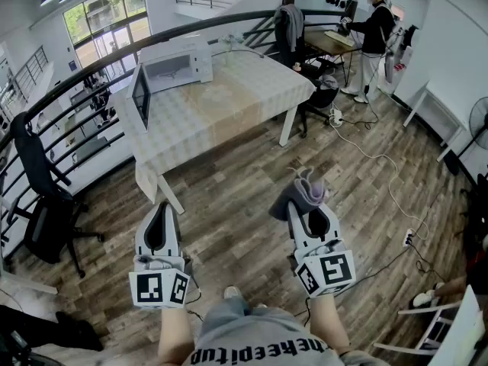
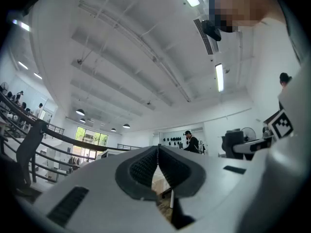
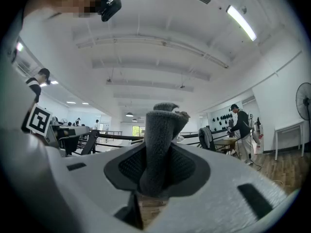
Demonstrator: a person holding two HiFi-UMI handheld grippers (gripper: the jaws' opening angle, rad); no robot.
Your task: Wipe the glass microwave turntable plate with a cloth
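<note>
The wooden floor (image 1: 229, 212) lies under both grippers, and well ahead of them, up and slightly left of the left one, stands the long table (image 1: 252, 90) under a pale checked cover. On its far left end, straight beyond the left gripper, sits the white microwave (image 1: 179, 63), with its door (image 1: 141, 96) swung open towards the near table edge. Whether the glass plate lies on the cover is too faint to tell from the head view. Far left of the left gripper, by the railing, stands a black office chair (image 1: 42, 197); far ahead and right of the right gripper a person (image 1: 374, 33) in dark clothes stands at a desk. The left gripper (image 1: 162, 207) is held low over the floor, well short of the table; in its own view its jaws (image 2: 158, 169) are brought together, pads meeting at the tips, with nothing caught between them and only a sliver of the table's cover showing through the gap lower down. The right gripper (image 1: 309, 204) is level with it and apart to its right. Its jaws are clamped on the grey cloth (image 3: 160, 135), which stands up between the pads and bunches out past the tips (image 1: 305, 191).
</note>
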